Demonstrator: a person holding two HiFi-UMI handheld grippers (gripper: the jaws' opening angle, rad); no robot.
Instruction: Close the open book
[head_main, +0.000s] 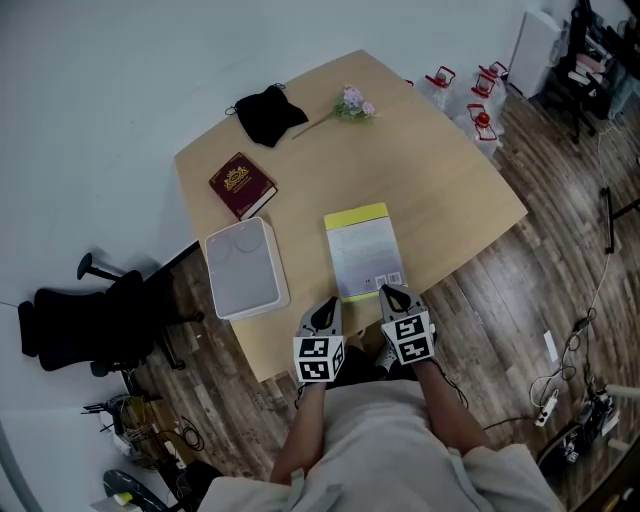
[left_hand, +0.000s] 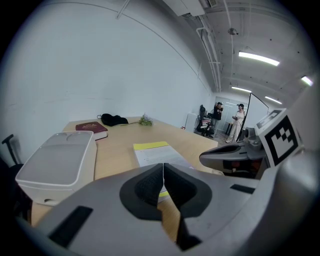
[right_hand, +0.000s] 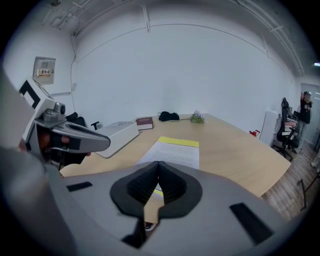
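A thin book (head_main: 362, 252) with a white face and a yellow strip along its far edge lies flat on the wooden table (head_main: 450, 180), showing one cover's width; it also shows in the left gripper view as the book (left_hand: 152, 152) and in the right gripper view as the book (right_hand: 175, 152). My left gripper (head_main: 325, 311) hovers at the table's near edge, just left of the book's near corner, shut with nothing between the jaws (left_hand: 163, 167). My right gripper (head_main: 392, 296) sits at the book's near right corner, jaws shut and empty (right_hand: 159, 166).
A white lidded box (head_main: 245, 266) stands left of the book, with a maroon book (head_main: 242, 185) beyond it. A black cloth (head_main: 268, 114) and a flower sprig (head_main: 352, 104) lie at the far side. A black chair (head_main: 90, 320) stands on the floor to the left.
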